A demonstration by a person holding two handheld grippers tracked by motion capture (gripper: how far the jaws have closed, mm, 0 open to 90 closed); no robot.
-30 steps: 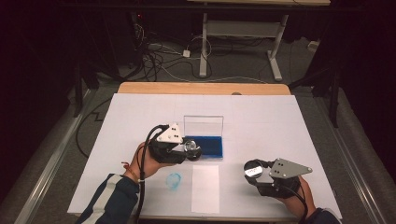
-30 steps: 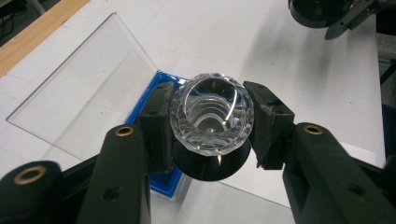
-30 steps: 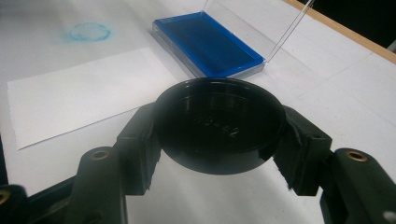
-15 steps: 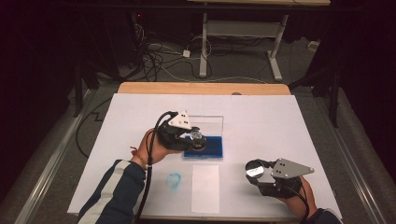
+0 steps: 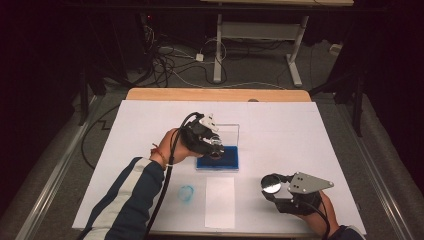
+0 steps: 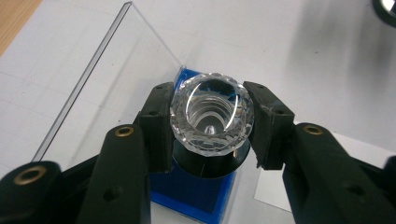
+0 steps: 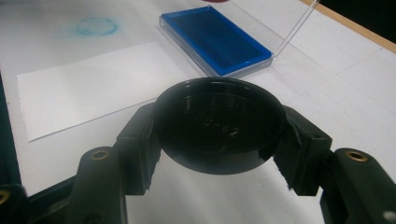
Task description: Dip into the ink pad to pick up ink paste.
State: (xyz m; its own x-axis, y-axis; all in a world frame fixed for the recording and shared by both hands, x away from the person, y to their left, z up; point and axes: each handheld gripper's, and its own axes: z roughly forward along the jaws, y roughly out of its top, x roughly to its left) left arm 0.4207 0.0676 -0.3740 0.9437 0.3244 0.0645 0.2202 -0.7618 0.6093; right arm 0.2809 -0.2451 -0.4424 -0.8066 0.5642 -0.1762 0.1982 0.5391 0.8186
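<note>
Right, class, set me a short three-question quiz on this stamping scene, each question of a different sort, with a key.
1. True or false: the left gripper is shut on a faceted clear stamp above the blue ink pad.
2. What does the right gripper hold? A) a pen B) a round black cap C) a folded cloth
3. Fill in: on the table's white cover, left of the blank paper slip, lies a round ____ ink mark.

Key: 1 true. 2 B, both jaws press its sides. 3 blue; the slip itself carries no print yet.
</note>
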